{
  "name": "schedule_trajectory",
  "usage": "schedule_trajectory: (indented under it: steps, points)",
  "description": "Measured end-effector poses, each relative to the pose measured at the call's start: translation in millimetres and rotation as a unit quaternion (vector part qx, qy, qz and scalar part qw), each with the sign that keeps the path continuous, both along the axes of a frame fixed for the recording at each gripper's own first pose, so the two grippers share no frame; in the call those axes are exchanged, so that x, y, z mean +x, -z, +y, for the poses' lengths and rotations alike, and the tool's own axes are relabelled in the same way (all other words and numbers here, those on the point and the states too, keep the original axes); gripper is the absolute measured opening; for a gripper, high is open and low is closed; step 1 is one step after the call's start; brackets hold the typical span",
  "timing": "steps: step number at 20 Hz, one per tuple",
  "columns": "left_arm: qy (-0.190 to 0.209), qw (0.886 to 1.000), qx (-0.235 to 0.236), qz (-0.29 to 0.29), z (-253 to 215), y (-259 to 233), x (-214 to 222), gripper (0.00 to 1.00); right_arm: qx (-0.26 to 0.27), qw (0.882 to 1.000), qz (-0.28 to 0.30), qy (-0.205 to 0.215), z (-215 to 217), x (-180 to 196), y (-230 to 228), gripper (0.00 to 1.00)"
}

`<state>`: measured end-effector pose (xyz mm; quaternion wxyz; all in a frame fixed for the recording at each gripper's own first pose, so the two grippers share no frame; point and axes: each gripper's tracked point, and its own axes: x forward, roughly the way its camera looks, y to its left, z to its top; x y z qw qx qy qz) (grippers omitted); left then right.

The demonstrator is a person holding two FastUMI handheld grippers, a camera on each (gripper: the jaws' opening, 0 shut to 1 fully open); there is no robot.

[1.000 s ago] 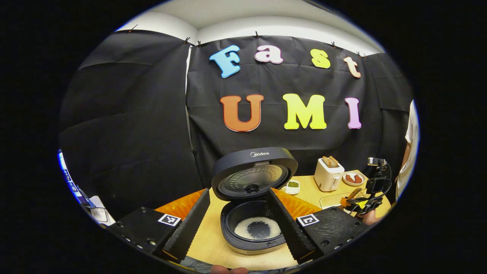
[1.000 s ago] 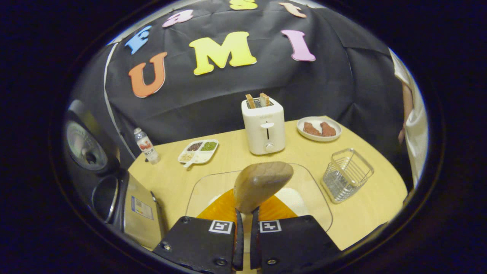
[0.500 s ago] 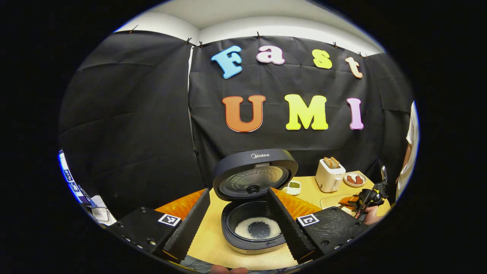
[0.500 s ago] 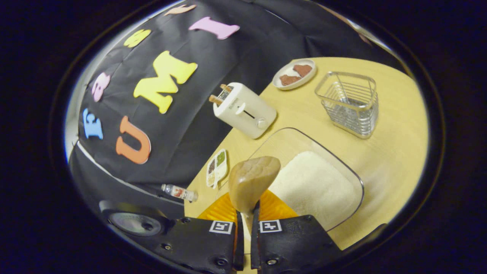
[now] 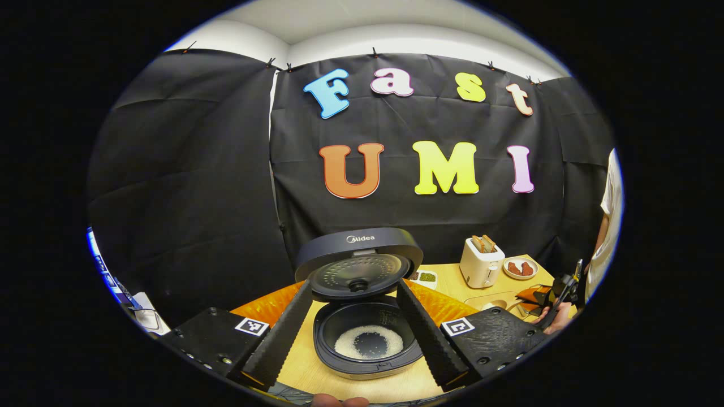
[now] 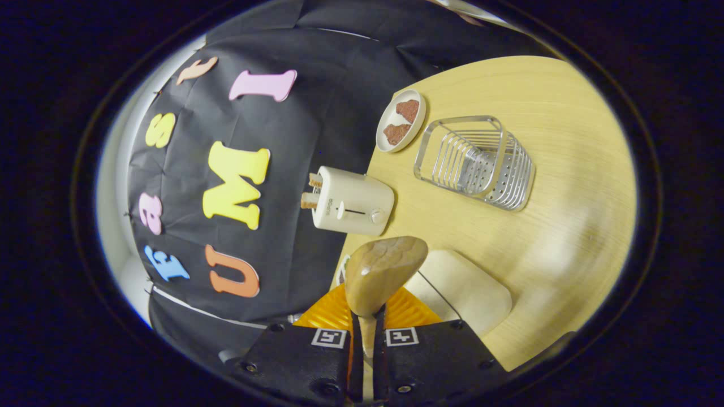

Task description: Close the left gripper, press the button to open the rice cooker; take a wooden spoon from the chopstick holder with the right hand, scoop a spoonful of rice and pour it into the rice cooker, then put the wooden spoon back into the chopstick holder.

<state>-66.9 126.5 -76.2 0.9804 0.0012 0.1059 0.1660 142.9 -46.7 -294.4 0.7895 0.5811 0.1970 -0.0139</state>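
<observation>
1. Looking along the left gripper (image 5: pixel 353 333), its fingers (image 5: pixel 280 333) are spread wide on either side of the rice cooker (image 5: pixel 367 339), which sits on the surface (image 5: pixel 452 280) with its lid (image 5: pixel 359 263) up and rice (image 5: pixel 369 342) in the pot
2. Right gripper view: the right gripper (image 6: pixel 362 350) has its fingers pinching the wooden spoon (image 6: pixel 382 271) by the handle, bowl above the glass dish of rice (image 6: pixel 461 288); the wire chopstick holder (image 6: pixel 475 164) stands well apart, beside the toaster (image 6: pixel 350 202)

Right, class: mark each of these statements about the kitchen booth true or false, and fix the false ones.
1. The rice cooker lid is shut. False: it stands open, with rice in the pot.
2. The right gripper holds the wooden spoon. True.
3. The left gripper is shut. False: its jaws are spread.
4. The wire chopstick holder has nothing in it. True.
5. The toaster has no bread in it. False: slices stick out.
</observation>
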Motion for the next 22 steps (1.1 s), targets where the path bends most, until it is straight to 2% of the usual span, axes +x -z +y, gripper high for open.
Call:
schedule_trajectory:
  steps: [3,8,14,19,22]
  points:
    - [-0.002,1.000,0.001,-0.007,-4.6,-1.9,1.1,0.96,0.047,0.999,-0.025,-0.002,-10.4,-9.1,-27.2,0.12]
    - [-0.019,1.000,0.007,-0.019,0.6,-3.2,-7.4,0.96,0.040,0.996,-0.064,-0.046,21.0,-8.7,-78.9,0.12]
    - [-0.049,0.998,0.011,-0.035,24.4,-4.7,-33.3,0.95,0.039,0.986,-0.086,-0.140,117.6,-16.5,-121.5,0.12]
    - [-0.059,0.997,0.011,-0.038,44.4,-2.0,-53.1,0.95,0.008,0.973,-0.072,-0.218,210.2,-30.3,-113.6,0.12]
    - [-0.059,0.998,0.001,-0.037,54.8,2.8,-59.5,0.95,-0.014,0.966,-0.059,-0.251,261.6,-36.9,-102.2,0.12]
